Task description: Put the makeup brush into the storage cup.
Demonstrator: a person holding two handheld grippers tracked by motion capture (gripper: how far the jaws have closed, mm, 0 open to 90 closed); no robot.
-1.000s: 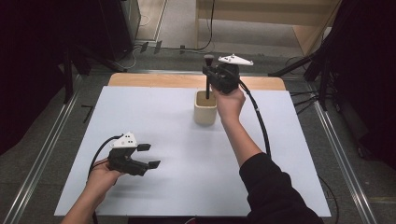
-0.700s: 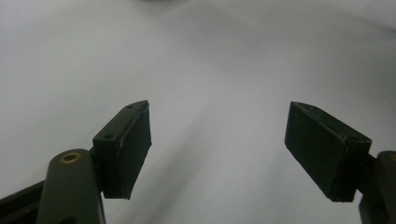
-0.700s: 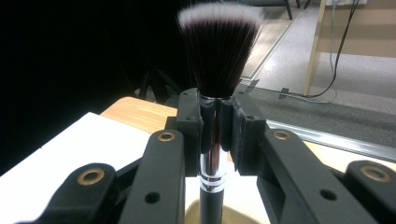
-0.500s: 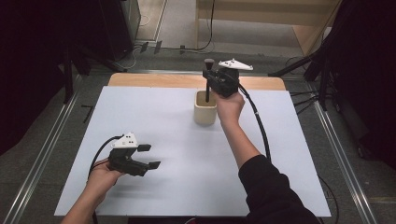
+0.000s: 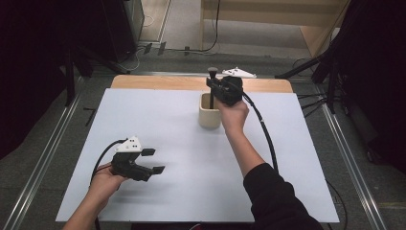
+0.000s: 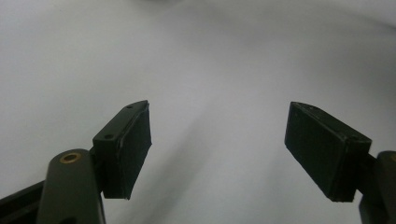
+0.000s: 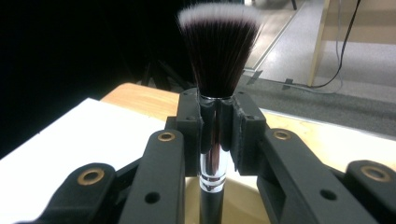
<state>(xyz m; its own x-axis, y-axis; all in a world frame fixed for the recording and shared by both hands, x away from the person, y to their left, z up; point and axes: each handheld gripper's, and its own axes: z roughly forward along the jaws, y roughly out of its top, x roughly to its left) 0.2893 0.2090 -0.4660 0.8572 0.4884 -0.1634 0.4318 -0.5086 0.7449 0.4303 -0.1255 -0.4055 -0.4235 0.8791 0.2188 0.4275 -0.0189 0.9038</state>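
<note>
A makeup brush (image 7: 217, 56) with dark, white-tipped bristles and a shiny metal ferrule stands upright, bristles up. My right gripper (image 7: 216, 123) is shut on its ferrule, just below the bristles. In the high view the right gripper (image 5: 214, 87) holds the brush (image 5: 211, 91) over a cream cup (image 5: 209, 117) near the table's far edge, the handle reaching down into the cup. My left gripper (image 5: 153, 160) rests low at the front left of the white table (image 5: 167, 129), open, with nothing between its fingers (image 6: 128, 147).
The wooden edge of the table (image 5: 143, 82) runs along the back, with grey floor and cables beyond. Metal rails (image 5: 43, 153) flank both sides. A black cable (image 5: 265, 139) trails from the right gripper beside the forearm.
</note>
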